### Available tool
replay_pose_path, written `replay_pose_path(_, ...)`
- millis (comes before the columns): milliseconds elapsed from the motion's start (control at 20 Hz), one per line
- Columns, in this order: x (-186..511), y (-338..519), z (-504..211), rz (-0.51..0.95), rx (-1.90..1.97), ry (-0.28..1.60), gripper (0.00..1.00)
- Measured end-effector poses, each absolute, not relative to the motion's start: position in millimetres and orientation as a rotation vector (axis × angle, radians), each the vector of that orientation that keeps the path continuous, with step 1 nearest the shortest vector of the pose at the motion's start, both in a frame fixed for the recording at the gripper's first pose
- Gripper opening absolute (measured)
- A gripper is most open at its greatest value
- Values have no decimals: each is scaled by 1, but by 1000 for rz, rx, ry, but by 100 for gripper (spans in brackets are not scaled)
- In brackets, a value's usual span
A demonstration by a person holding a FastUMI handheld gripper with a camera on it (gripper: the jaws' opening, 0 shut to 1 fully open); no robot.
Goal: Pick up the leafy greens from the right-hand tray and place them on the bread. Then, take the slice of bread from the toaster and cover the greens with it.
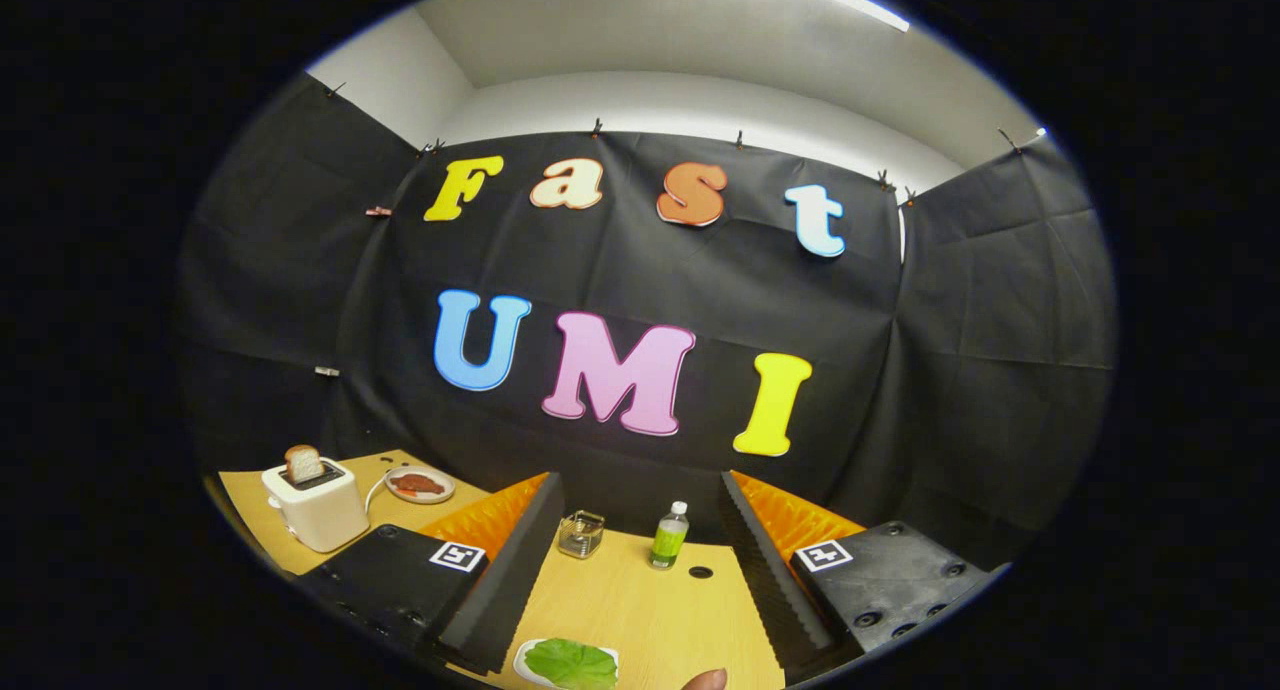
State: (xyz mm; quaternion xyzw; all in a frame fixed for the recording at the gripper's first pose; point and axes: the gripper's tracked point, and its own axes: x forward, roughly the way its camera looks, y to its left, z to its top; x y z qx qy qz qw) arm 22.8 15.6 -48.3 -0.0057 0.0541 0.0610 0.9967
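A wooden table (pixel 640 610) seen from a gripper (pixel 640 570) whose 2 dark ridged fingers (pixel 505 580) stand wide apart, grasping nothing. Between them, close in, a leafy green (pixel 572 662) lies on a white tray (pixel 527 662). Beyond the fingertips stand a small glass (pixel 580 533) and a green bottle (pixel 669 535). Off to the left, a white toaster (pixel 315 507) holds 1 bread slice (pixel 303 463), beside a plate (pixel 420 486).
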Motion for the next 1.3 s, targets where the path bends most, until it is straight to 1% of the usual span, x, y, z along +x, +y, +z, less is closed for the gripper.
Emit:
replay_pose_path(150,21,30,-94,219,-4,242,96)
replay_pose_path(450,8,59,-215,411,74,531,96)
replay_pose_path(600,-6,58,-294,436,103,717,96)
replay_pose_path(700,-14,60,-333,444,90,810,95)
replay_pose_path(850,-24,61,-382,452,30,906,92)
replay_pose_path(1000,-31,73,-416,494,-26,968,89)
replay_pose_path(1050,-32,76,-426,503,-45,989,81)
replay_pose_path(1150,-33,81,-445,514,-69,1028,72)
replay_pose_path(1200,-34,83,-455,515,-77,1046,72)
replay_pose_path(1300,-35,84,-466,512,-74,1084,68)
